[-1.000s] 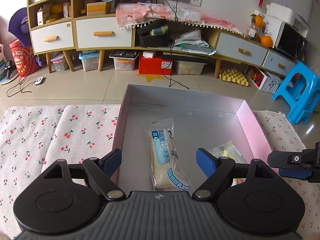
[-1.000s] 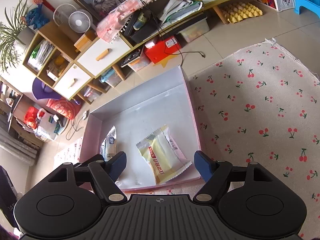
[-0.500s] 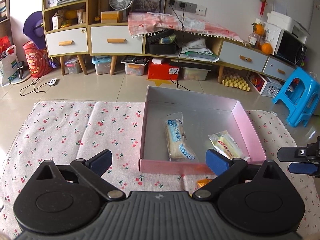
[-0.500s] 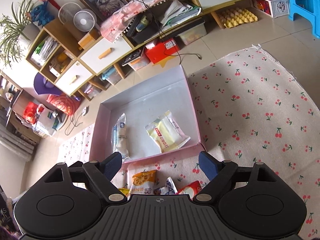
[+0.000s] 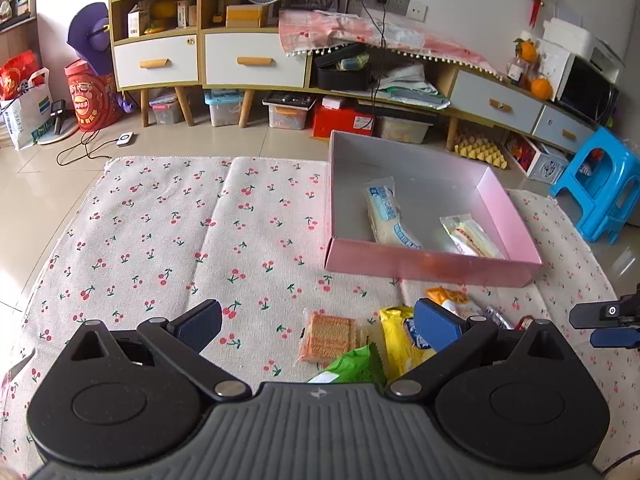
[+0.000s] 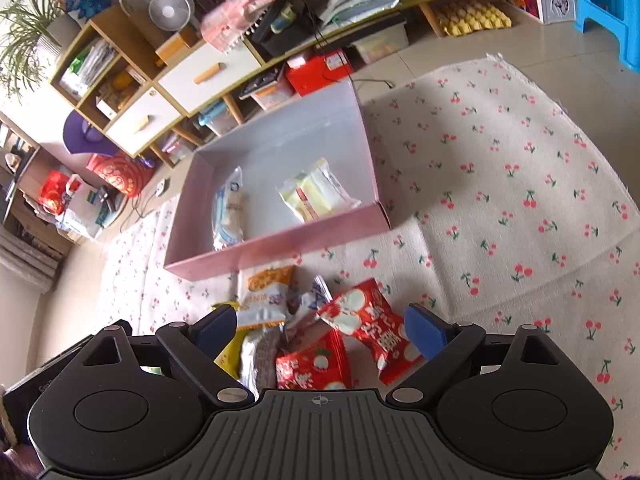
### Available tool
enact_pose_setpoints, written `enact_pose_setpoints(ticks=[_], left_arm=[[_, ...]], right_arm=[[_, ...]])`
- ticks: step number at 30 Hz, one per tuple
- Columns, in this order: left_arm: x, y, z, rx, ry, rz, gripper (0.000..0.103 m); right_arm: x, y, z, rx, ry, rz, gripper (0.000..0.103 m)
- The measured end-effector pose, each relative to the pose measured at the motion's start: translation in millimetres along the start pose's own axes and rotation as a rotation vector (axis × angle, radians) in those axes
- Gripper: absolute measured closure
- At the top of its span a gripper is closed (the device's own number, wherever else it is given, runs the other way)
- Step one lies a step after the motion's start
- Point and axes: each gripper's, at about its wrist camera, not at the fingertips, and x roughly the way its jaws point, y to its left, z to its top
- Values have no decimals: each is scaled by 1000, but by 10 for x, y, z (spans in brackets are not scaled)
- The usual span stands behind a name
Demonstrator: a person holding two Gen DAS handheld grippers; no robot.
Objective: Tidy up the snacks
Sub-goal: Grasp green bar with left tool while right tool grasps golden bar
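- Left gripper [image 5: 316, 322], black with blue pads, is hanging over the cherry-print cloth [image 5: 160, 240], jaws spread wide with nothing between the pads. Its jaws have just been opening.
- Right gripper [image 6: 320, 330], same build, is standing with jaws apart and gripping nothing; its jaws have just been opening further. Loose packets are lying on the cloth beneath the gap, not touched by the pads.
- Shallow pink cardboard box with a grey inside [image 5: 432, 268] is sitting on the cloth, at about 1 o'clock in the left wrist view and 11 o'clock in the right wrist view.
- Inside the box, two snacks are lying apart: a long white-and-blue wrapped bread roll [image 5: 388, 216] toward the 9 o'clock side and a clear-wrapped pale yellow sandwich cake [image 5: 470, 236] toward the 3 o'clock side.
- Remaining snacks are lying in a pile on the cloth just in front of the box's near wall: an orange-and-white packet [image 6: 266, 292], two red-and-white packets [image 6: 372, 324], a yellow packet [image 5: 400, 340], a green packet [image 5: 356, 366], and a clear pack of square biscuits [image 5: 328, 334].
- In the left wrist view the right gripper's tip is showing at 3 o'clock, at the frame edge.
- Blue plastic stool [image 5: 600, 188] is standing on the tiled floor beyond the cloth at 2 o'clock.
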Motion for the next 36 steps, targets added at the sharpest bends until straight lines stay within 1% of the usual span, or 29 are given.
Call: enact_pose_setpoints(ticks=[3,4,10,14,17,20,23,25,28,31,33,36], left_arm=[[-46,64,-59,31,-7,-9,1],[-58,88,-81,37,-9,-13,1],[-87,253,-272,74,-9,-23,1],[-110,324,-383,121,-13,-32,1],[-135,357,-442,148,-18,-60,1],[-136,375,-503,178,-16,-101,1],[-111,352,-558,222,-1,-142,1],[-90,332,-594,250,9,-162,1],[-69,290,-642,301,21,-190,2],[-32,248,-686,350,37,-202,6],[-19,249,-700,359,37,-205,4],[-10,279,-680,344,34,-214,5]], right_arm=[[-47,-55,-39,-17,-16,28,10],[-55,-70,-48,-26,-16,25,10],[-3,-167,-149,-149,-27,-75,10],[19,-325,-240,-156,-28,-100,10],[5,-386,-317,-176,-34,-114,10],[-18,-362,-394,-227,-45,-123,10],[-37,-253,-488,-321,-50,-109,10],[-38,-164,-563,-390,-43,-77,10],[-12,-9,-711,-523,-12,-24,10],[41,145,-906,-663,6,-7,10],[89,211,-1017,-738,27,-9,10],[146,254,-1129,-803,35,-18,10]])
